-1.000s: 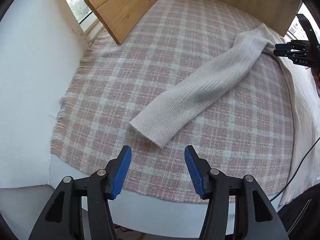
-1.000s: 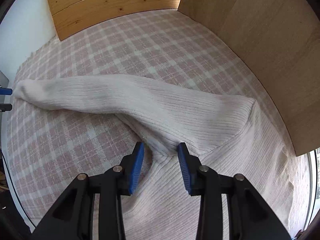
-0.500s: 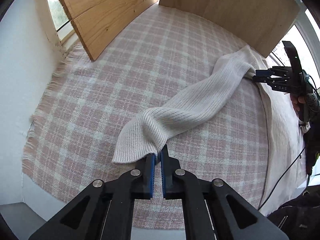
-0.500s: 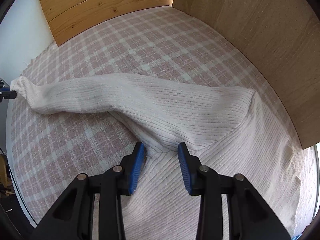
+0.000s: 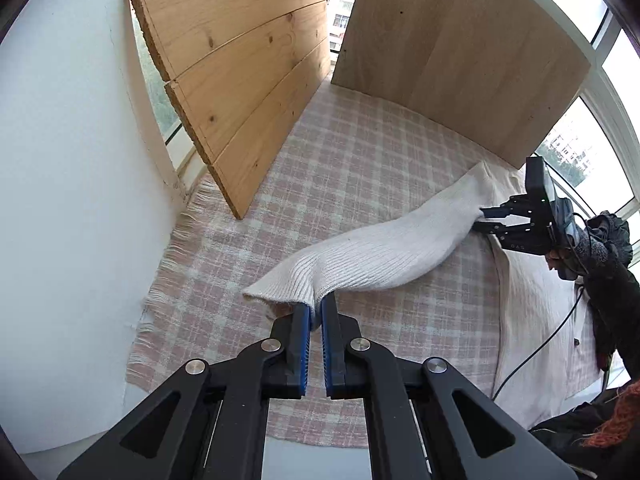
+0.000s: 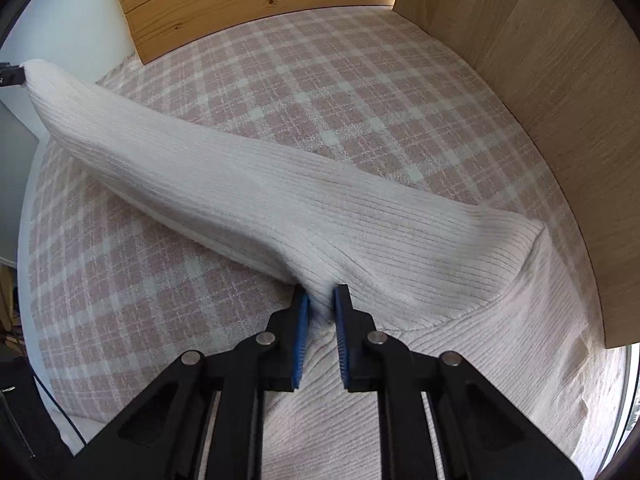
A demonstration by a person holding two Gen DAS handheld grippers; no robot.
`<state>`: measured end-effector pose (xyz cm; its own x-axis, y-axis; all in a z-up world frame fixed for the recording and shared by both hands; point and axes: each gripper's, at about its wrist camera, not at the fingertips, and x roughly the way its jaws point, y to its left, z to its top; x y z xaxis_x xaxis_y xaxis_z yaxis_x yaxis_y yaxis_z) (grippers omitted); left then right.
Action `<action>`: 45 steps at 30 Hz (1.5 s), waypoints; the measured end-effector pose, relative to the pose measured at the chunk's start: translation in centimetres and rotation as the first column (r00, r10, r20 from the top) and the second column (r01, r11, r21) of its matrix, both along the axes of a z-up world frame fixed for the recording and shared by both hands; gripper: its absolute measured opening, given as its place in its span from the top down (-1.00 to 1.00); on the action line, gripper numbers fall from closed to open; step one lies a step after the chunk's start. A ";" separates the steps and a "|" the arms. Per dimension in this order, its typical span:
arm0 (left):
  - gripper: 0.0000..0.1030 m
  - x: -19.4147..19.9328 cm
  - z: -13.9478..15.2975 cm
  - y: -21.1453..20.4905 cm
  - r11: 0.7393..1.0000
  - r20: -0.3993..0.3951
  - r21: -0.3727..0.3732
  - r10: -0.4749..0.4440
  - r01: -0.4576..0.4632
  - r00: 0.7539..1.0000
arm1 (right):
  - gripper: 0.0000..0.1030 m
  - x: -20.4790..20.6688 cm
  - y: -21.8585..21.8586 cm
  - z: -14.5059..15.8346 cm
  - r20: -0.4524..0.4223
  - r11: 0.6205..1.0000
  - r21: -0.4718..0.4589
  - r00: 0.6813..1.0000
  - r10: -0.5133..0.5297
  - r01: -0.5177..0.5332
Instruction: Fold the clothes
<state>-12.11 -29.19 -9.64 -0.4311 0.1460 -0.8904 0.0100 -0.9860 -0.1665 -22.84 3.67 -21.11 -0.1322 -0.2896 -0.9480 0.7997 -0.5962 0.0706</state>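
A cream ribbed sweater lies on a pink plaid cloth (image 5: 360,160). Its long sleeve (image 5: 372,256) stretches from the body (image 5: 532,312) on the right toward me. My left gripper (image 5: 315,309) is shut on the sleeve's cuff and holds it lifted off the cloth. In the right wrist view the sleeve (image 6: 224,184) runs from the far left to the body (image 6: 460,360). My right gripper (image 6: 320,300) is shut on the sweater at the underarm, where sleeve meets body. It also shows in the left wrist view (image 5: 486,219), at the sleeve's far end.
Wooden boards (image 5: 248,64) (image 5: 452,52) stand along the back edges of the cloth; they also show in the right wrist view (image 6: 560,100). A white wall (image 5: 68,160) is on the left. A black cable (image 5: 540,348) hangs at the right.
My left gripper closed on the cuff and has lifted it up and back. My right gripper, open before, has closed on the sweater at the underarm.
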 end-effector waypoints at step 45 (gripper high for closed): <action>0.95 -0.1 -5.3 2.0 0.956 0.105 -0.266 -0.101 0.125 0.989 | -0.01 -12.4 4.8 1.6 0.067 0.826 -0.053 0.828 -0.557 0.561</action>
